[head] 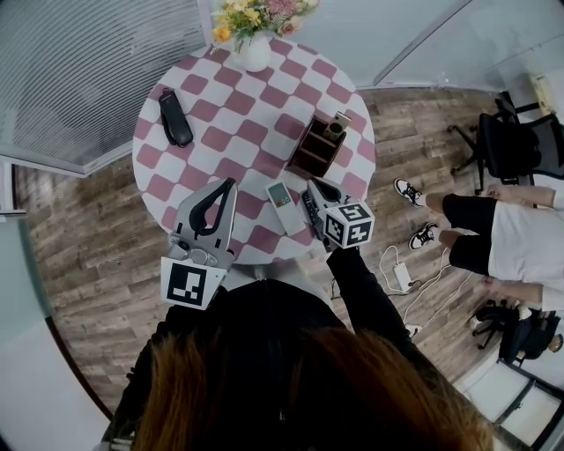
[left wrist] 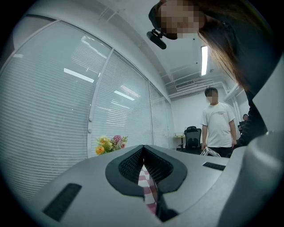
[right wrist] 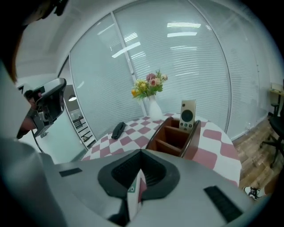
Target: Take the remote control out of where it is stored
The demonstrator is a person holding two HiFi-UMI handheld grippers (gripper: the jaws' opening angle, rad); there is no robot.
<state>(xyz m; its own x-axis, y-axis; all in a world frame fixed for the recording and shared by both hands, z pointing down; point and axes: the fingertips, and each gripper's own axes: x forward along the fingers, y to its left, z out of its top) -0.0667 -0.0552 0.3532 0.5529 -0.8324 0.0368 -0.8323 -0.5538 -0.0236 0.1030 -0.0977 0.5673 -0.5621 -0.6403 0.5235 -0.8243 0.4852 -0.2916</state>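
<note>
Above table (head: 256,97) edge | left tongs (left wrist: 143,147) closed, empty | right tongs (right wrist: 141,155) closed, empty

Dusty pink checks, grey claws, one splash of flowers

The round desk (head: 238,114) is a chequerboard of dusty pink and white. The handset (head: 174,117) is black, the vase (head: 256,55) white, and its flowers (head: 256,13) yellow and pink. The holder (head: 315,148) is dark reddish-brown wood, and the cream remote (right wrist: 187,115) has a black round pad. The white remote (head: 284,206) shows a pale green patch. The left claw (left wrist: 143,147) and right claw (right wrist: 141,153) are grey with ribbed black pads, and their marker cubes (head: 192,284) carry black-and-white squares. The floor (head: 88,229) is grey-brown planking. The blinds (head: 79,62) are pale grey slats.
</note>
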